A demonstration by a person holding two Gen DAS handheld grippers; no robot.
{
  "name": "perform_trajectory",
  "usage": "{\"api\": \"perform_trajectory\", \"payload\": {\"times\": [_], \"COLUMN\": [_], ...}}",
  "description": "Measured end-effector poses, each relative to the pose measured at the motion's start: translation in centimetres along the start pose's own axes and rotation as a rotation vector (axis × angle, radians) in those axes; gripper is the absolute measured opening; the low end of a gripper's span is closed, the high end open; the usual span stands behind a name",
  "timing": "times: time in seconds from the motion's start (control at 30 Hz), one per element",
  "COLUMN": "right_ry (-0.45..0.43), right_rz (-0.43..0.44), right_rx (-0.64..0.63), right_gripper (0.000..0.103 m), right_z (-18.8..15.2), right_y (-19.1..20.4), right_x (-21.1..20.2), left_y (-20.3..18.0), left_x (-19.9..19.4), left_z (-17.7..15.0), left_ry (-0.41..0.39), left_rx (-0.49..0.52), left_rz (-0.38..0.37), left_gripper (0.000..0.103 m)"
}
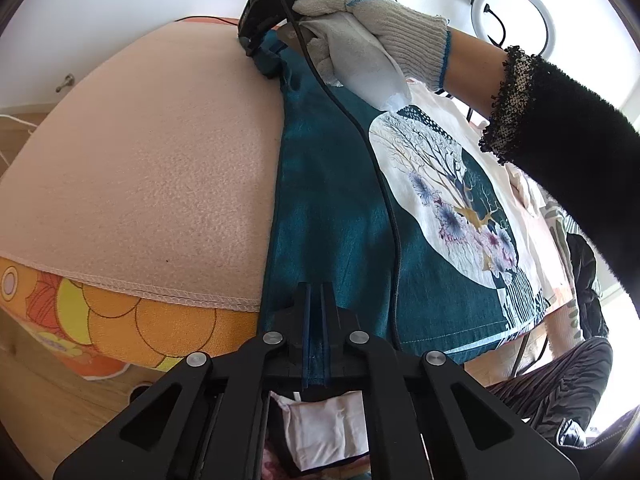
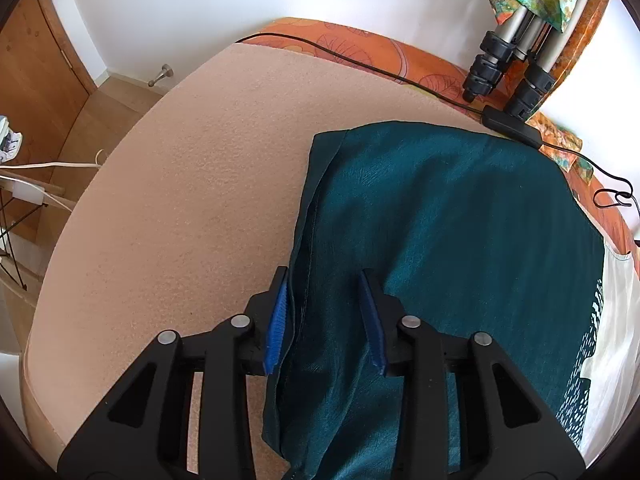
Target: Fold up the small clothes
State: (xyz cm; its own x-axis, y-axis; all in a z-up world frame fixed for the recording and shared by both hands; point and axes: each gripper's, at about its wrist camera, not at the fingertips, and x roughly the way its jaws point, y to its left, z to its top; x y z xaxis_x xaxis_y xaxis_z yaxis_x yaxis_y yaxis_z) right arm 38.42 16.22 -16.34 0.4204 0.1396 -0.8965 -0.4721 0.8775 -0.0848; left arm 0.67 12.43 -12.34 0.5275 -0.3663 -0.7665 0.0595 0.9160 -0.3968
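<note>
A teal garment point(image 1: 340, 208) with a white tree-and-flower print point(image 1: 452, 184) lies flat on a pink felt mat point(image 1: 140, 180). My left gripper point(image 1: 316, 288) is shut on the near hem at the garment's left edge. At the far end of that edge sits my right gripper point(image 1: 260, 54), held by a gloved hand point(image 1: 372, 28). In the right wrist view, the right gripper point(image 2: 322, 271) points down onto the teal garment point(image 2: 440, 220). Its blue pads point(image 2: 278, 320) stand apart astride the folded side edge, with cloth between them and not pinched.
The mat point(image 2: 180, 200) covers an orange floral sheet point(image 1: 120, 320). Tripod legs point(image 2: 508, 64) and a black adapter point(image 2: 512, 124) with its cable stand beyond the garment. A black cable point(image 1: 384, 184) trails across the cloth. More clothes point(image 1: 560, 240) are heaped at the right.
</note>
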Motion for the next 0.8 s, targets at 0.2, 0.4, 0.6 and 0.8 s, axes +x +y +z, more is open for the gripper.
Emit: {"api": "perform_trajectory", "payload": {"times": [0.2, 0.4, 0.6, 0.8], "right_ry": [-0.011, -0.051, -0.075, -0.087], "right_rz": [0.016, 0.004, 0.006, 0.018], "right_rx": [0.046, 0.057, 0.077, 0.085], "right_gripper": [0.007, 0.006, 0.005, 0.005], "right_z": [-0.1, -0.6, -1.0, -1.1], "right_y": [-1.6, -3.1, -4.8, -5.3], "right_x": [-0.3, -1.8, -3.1, -3.7], "left_y": [-0.3, -0.4, -0.6, 0.2], "left_x": [-0.8, -1.3, -1.5, 0.4], "left_z": [0.4, 0.3, 0.4, 0.5], "left_ry": [-0.043, -0.069, -0.097, -0.023], "left_rx": [0.002, 0.002, 0.041, 0.025], "left_rz": [-0.025, -0.025, 0.077, 0.18], "left_gripper": [0.001, 0.0, 0.003, 0.037]}}
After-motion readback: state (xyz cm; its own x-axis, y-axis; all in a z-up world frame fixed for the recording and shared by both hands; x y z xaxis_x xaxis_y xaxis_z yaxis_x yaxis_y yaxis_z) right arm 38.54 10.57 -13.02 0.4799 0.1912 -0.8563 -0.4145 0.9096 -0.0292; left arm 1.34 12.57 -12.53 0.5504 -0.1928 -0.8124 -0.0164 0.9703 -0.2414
